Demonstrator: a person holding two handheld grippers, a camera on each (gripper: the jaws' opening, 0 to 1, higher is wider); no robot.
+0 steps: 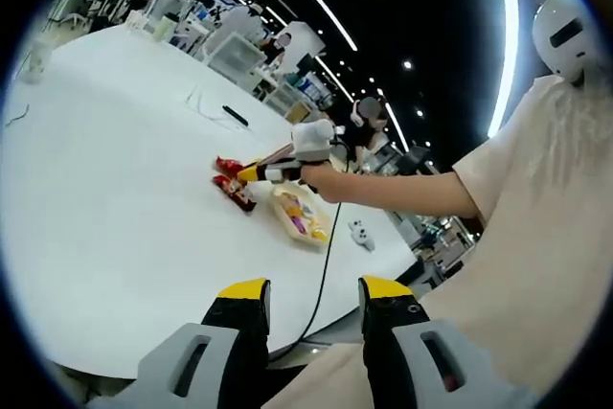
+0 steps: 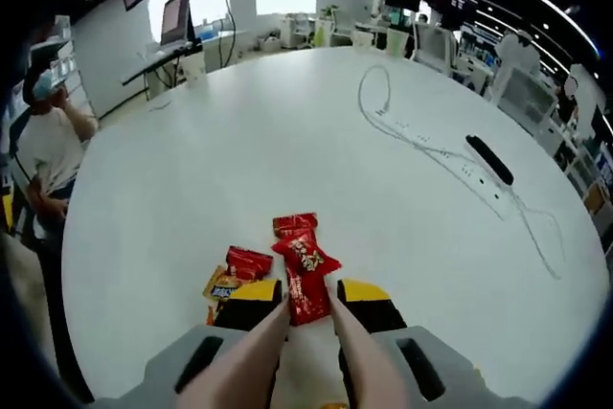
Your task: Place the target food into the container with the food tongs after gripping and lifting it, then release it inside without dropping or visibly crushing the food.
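The left claw [image 1: 313,296] stands open with nothing between its yellow-tipped jaws, held back off the near edge of the white worktop [image 1: 105,198] and well apart from the work.

In the left gripper view the right claw [image 1: 273,172] reaches out over the middle of the worktop on the person's arm [image 1: 402,191], its tip above the red packets [image 1: 235,182], with the shallow tray [image 1: 302,215] of mixed snacks just beside them toward the near edge.

In the right gripper view the right claw [image 2: 308,302] is closed on a pair of pale tongs [image 2: 251,352], and the tongs' two arms pinch the lower end of a red snack packet [image 2: 306,273]. Whether the packet has left the surface I cannot tell. Another red packet [image 2: 295,225] lies just beyond it, a third [image 2: 249,262] to its left, and a yellow wrapper [image 2: 222,284] beside that.

The step in hand looks like gripping and lifting. It should go best with steady, light pressure, enough to hold the slippery wrapper but not dent what is inside, then a straight rise before swinging toward the tray, opening the tongs only once low inside it.

The worktop is large, round-edged and bare white, carrying a looping white cable [image 2: 421,146] and a black remote-like bar [image 2: 488,158] toward its far right edge. Beyond it lies an open office with desks, monitors, ceiling strip lights, and a seated person [image 2: 46,155] at the left.
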